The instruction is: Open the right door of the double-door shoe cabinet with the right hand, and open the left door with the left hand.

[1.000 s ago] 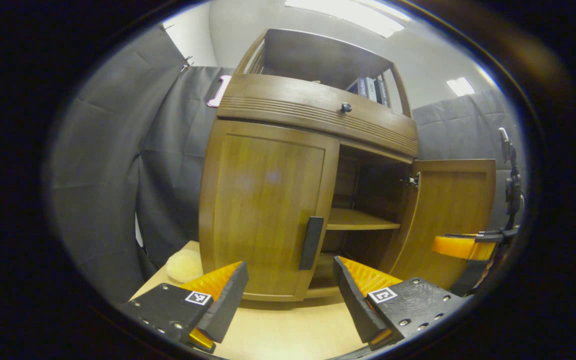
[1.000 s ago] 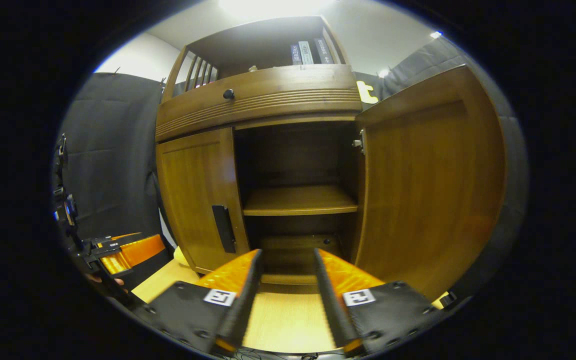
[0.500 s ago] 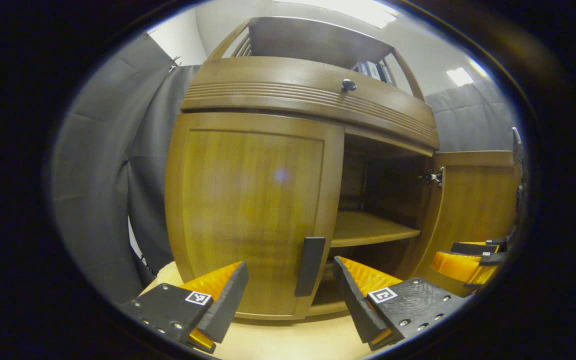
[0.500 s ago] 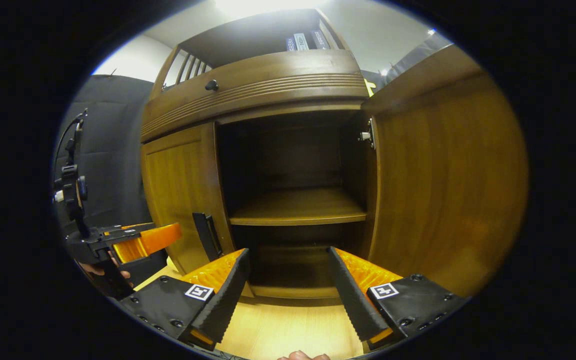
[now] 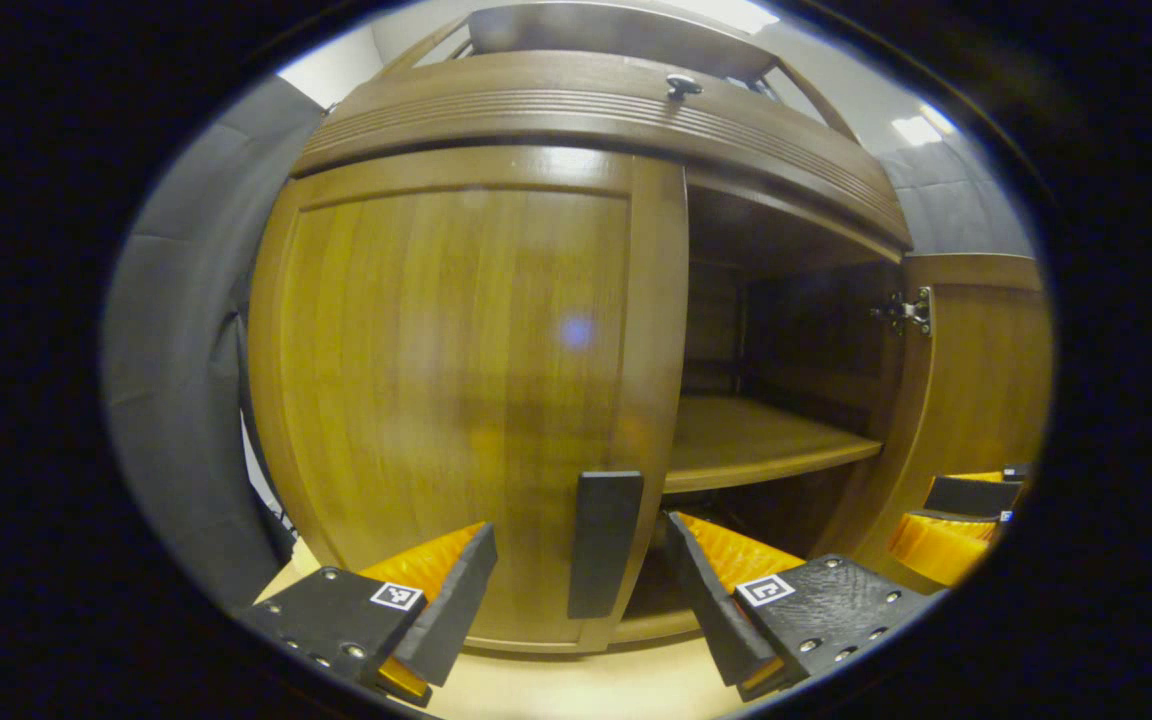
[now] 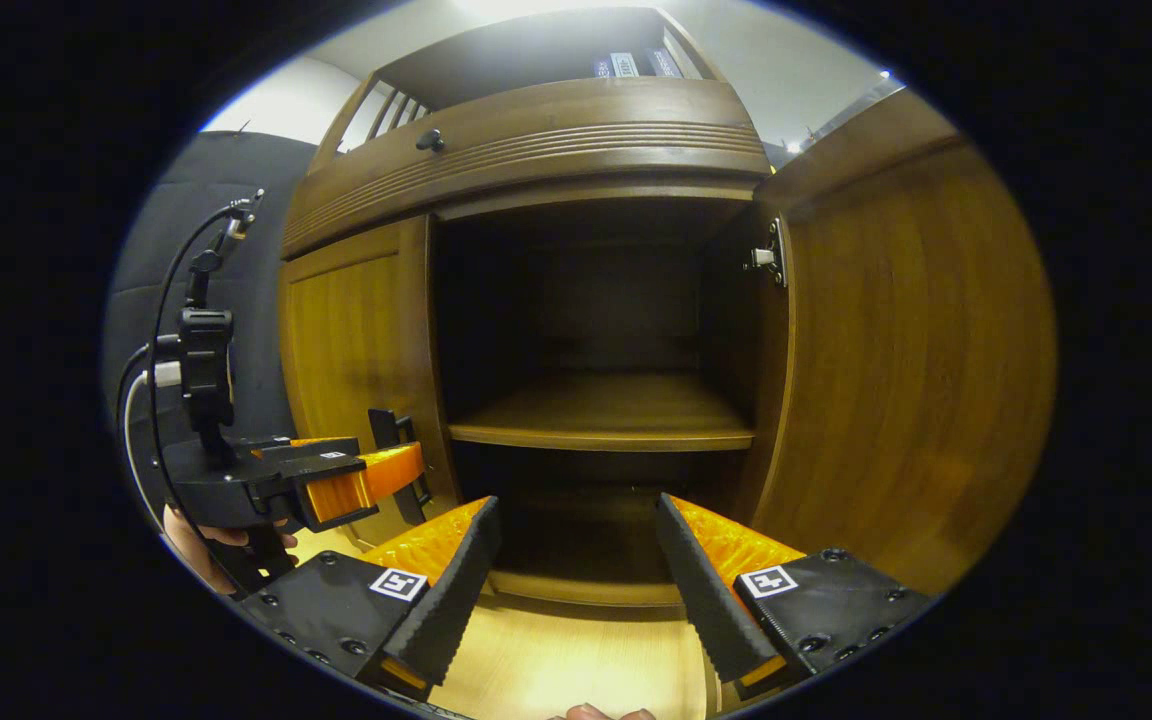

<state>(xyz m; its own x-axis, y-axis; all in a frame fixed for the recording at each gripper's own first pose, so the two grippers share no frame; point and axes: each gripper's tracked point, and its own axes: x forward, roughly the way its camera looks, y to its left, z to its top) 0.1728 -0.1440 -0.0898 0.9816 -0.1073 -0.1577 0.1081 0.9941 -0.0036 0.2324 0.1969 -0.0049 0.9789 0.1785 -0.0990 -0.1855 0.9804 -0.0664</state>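
In the left gripper view, the left gripper faces the closed left door with its fingers spread apart. The door's dark handle stands upright between the two fingers, at 12 o'clock from the gripper; contact cannot be determined. The right door stands open at 3 o'clock, exposing the inner shelf. In the right gripper view, the right gripper is also spread apart, holding nothing, aimed into the open shoe cabinet, with the right door at 3 o'clock.

Grey cloth wall, white ceiling lights, light wood tabletop.
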